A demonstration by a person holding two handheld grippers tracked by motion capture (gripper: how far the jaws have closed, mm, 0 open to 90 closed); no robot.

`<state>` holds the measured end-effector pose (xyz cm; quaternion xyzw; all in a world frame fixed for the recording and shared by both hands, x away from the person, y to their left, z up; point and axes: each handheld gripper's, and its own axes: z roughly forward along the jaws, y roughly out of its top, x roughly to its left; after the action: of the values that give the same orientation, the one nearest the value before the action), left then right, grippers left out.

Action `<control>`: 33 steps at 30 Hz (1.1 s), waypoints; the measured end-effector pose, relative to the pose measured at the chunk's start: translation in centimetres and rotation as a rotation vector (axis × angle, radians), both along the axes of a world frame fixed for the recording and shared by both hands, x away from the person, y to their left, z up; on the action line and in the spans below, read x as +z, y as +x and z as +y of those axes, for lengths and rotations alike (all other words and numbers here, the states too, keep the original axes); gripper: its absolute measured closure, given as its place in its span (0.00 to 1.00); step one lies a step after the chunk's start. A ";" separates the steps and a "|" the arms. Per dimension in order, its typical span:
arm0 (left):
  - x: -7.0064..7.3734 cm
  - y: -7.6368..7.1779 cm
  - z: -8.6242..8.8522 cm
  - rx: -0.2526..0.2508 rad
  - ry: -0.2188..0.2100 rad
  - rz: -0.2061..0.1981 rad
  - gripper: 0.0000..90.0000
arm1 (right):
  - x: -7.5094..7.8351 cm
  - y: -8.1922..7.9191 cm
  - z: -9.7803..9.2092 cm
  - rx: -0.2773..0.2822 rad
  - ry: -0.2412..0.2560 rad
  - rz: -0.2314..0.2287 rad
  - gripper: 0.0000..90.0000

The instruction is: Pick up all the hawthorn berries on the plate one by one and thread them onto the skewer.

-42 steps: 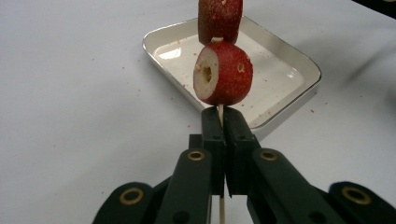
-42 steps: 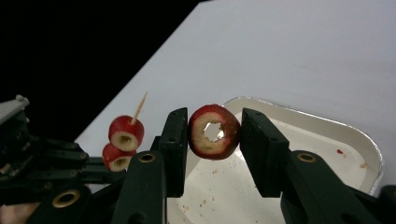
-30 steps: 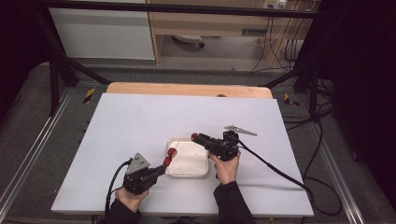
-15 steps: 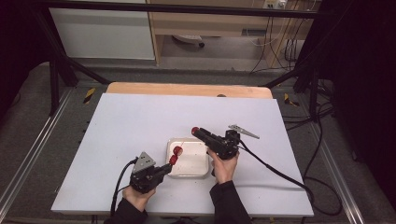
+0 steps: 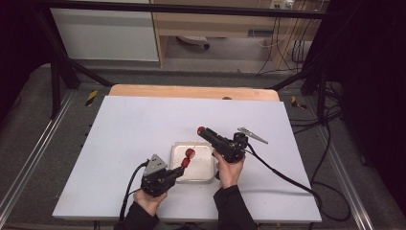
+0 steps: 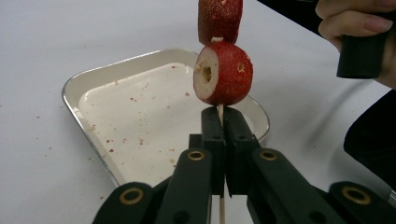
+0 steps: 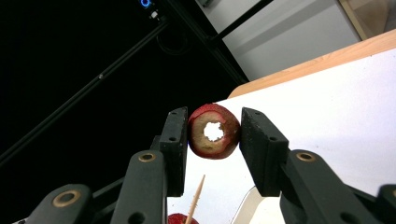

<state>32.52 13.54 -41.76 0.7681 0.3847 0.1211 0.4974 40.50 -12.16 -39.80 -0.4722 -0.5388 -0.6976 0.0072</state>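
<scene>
The left gripper (image 6: 223, 122) pinches a thin stick (image 6: 220, 110) with two red fruit pieces (image 6: 223, 72) on it — just above the white tray (image 6: 93, 91). The right gripper (image 7: 214, 137) squeezes a cored red fruit ring (image 7: 214, 131) — up over the tray's far right side.

Lab: black frame (image 5: 62, 72), cables (image 5: 287, 43)
</scene>
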 end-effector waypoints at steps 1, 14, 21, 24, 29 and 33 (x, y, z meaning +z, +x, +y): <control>0.1 0.0 -0.1 0.000 -0.001 -0.002 0.98 | 0.0 0.0 0.0 0.001 0.004 0.001 0.70; 0.4 0.5 -0.7 0.014 -0.025 -0.008 0.98 | 0.1 -0.1 0.0 -0.003 0.031 -0.012 0.70; 0.5 0.6 -0.7 0.024 -0.037 -0.011 0.98 | 0.0 -0.2 0.1 0.007 0.040 -0.002 0.70; 0.4 0.6 -0.8 0.034 -0.042 -0.009 0.98 | -0.1 -0.3 0.2 0.004 0.042 -0.007 0.70; 0.3 0.6 -1.2 0.045 -0.058 -0.013 0.98 | -0.2 -0.4 0.3 0.001 0.051 -0.006 0.70; 0.3 0.7 -1.5 0.057 -0.080 -0.002 0.98 | -0.3 -0.6 0.4 -0.003 0.062 -0.008 0.70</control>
<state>33.19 12.02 -41.45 0.7361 0.4104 0.1206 0.5246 39.91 -11.74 -40.10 -0.4696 -0.5164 -0.7159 0.0188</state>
